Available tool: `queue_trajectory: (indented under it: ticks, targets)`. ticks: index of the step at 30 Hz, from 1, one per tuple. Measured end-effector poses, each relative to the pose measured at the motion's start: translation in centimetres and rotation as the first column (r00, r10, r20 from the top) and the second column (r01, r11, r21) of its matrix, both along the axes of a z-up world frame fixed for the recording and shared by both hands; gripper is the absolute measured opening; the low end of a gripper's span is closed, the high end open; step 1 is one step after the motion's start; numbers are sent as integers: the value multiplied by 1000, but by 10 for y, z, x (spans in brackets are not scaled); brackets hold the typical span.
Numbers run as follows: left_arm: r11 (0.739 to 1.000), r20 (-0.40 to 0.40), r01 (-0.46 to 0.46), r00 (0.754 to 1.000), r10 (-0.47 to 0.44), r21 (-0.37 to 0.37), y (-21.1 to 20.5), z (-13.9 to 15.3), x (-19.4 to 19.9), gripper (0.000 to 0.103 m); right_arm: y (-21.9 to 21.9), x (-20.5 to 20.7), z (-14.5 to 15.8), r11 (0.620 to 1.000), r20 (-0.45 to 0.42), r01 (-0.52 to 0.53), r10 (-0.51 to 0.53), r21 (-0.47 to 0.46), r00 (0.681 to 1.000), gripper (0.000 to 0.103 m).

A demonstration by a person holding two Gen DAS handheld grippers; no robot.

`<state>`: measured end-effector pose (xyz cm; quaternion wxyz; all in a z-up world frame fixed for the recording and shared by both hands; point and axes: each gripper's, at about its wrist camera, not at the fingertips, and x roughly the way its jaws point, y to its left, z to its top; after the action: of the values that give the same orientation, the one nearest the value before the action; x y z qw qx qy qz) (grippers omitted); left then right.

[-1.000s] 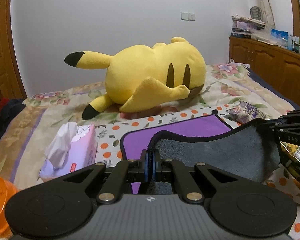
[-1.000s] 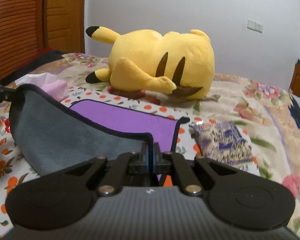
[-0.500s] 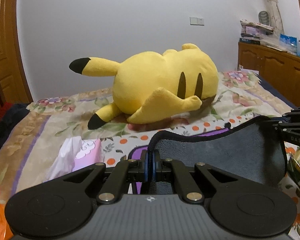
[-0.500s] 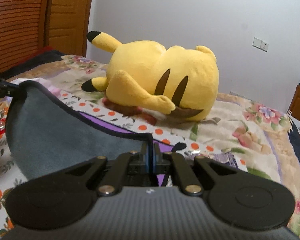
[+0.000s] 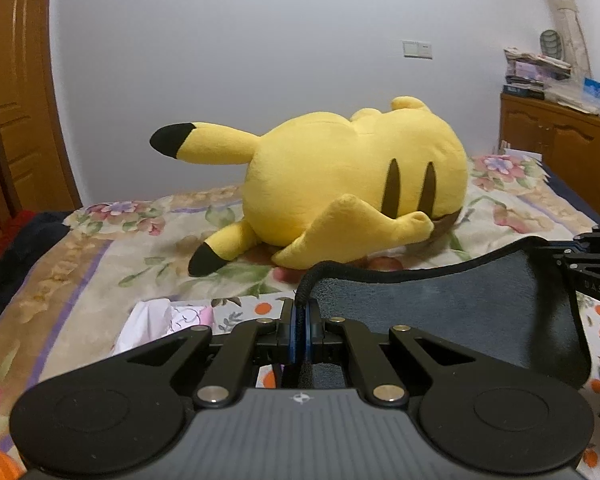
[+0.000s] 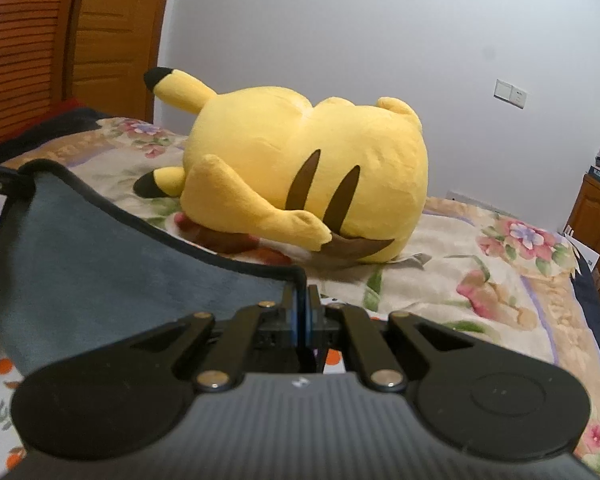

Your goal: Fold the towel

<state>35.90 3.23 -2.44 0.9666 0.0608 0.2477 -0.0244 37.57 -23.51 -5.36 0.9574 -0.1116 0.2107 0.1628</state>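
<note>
Ahead of the jaws a plain white wall (image 5: 260,60) closes the room, with a light switch (image 5: 417,48) on it toward the right. A bed (image 5: 100,248) with a floral cover lies below. Wooden panelled doors (image 6: 112,40) stand to the left; a wooden cabinet (image 5: 560,148) piled with papers stands to the right.

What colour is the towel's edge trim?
Black piping on the grey towel, clearest in the right wrist view.

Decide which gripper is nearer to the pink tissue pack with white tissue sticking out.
Left. The left gripper holds its towel corner right beside the pink tissue pack; the right gripper holds the grey towel at its far corner.
</note>
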Motion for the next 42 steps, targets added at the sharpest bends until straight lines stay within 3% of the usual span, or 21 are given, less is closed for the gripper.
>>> queue_trajectory:
  ticks: [20,27,42]
  targets:
    - [997,-30,-75,997,76,9,1,-40,55,5,16,47,-38,998,-69,62,-63,-25,996,4]
    - [996,-61,-90,994,91,15,0,-56,64,5,22,55,-53,996,-121,78,-82,-42,989,4]
    - [995,-98,-89,991,92,41,1,-73,70,6,21,55,-57,995,-150,97,-101,-34,984,5]
